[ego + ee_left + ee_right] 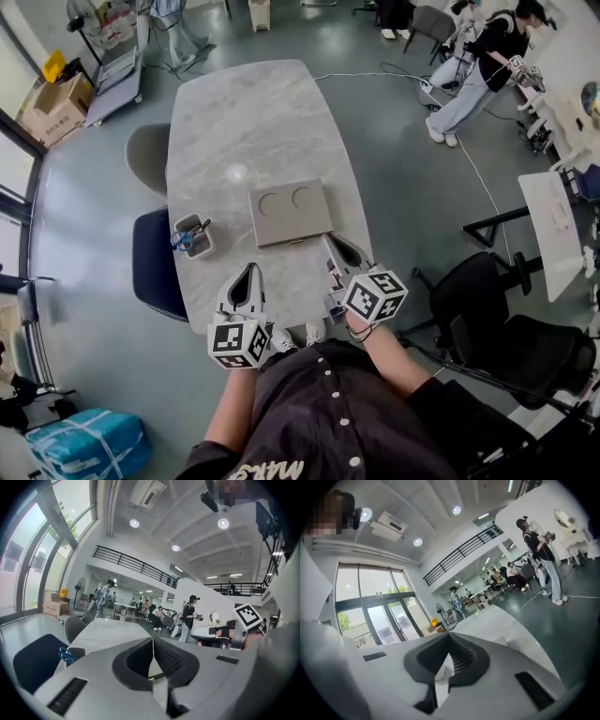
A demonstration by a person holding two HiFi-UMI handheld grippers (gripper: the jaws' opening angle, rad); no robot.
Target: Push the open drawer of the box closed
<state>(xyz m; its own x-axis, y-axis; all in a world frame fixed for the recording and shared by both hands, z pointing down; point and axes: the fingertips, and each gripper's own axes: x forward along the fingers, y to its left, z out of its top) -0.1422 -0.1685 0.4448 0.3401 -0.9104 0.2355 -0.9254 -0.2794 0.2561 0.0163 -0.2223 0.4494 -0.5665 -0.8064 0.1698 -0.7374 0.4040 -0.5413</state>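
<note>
Both claws are pressed together with nothing between them: the left claw (248, 270) hangs over the near edge of the marble surface (244, 122), and the right claw (330, 240) points its tips at the near right corner of the flat grey box (291, 213) – close to it, though contact cannot be told. The box lies just ahead of the right claw and ahead-right of the left one, and whether its drawer stands open cannot be made out – a small pot (192, 236) with blue-handled scissors (182, 240) sits ahead-left of the left claw
</note>
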